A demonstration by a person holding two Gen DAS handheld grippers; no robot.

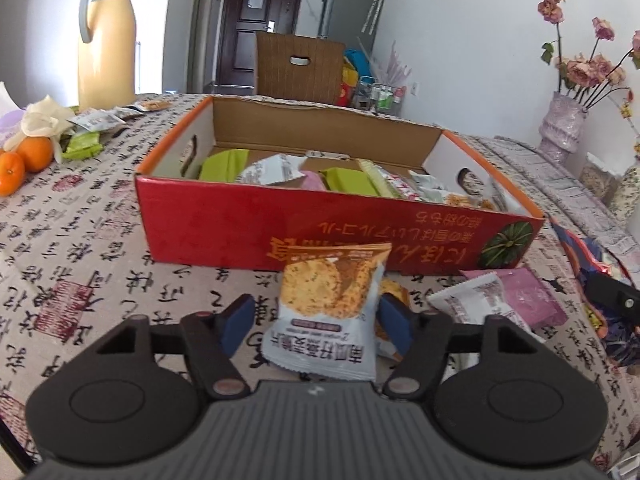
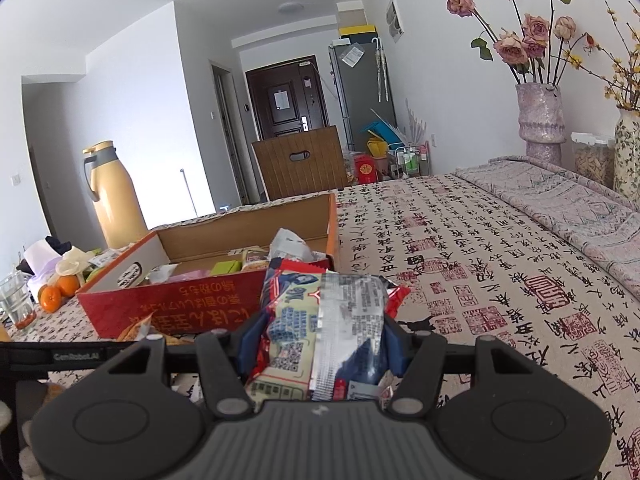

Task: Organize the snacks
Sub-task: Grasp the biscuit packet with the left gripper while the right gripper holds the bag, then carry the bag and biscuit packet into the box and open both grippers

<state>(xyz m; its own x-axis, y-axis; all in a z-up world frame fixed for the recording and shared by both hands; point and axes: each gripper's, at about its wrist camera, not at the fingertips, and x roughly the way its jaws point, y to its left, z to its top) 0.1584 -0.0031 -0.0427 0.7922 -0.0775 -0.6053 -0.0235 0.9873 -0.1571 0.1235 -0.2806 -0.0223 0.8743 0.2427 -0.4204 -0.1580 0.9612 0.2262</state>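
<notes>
A cracker packet (image 1: 332, 300) stands upright on the patterned tablecloth between the fingers of my left gripper (image 1: 316, 322). The right blue pad touches its edge, while a gap shows beside the left pad, so the jaws are open around it. Just behind it is the red cardboard box (image 1: 240, 220), which holds several snack packets. My right gripper (image 2: 320, 344) is shut on a red and blue snack bag (image 2: 320, 320), held above the table to the right of the box (image 2: 180, 304).
White and pink packets (image 1: 500, 300) lie right of the cracker packet. Oranges (image 1: 24, 160) and loose green and white packets (image 1: 92, 132) sit at the far left by a yellow jug (image 1: 106, 40). Vases of dried roses (image 2: 540, 120) stand at the right. A wooden chair (image 1: 298, 68) is behind the table.
</notes>
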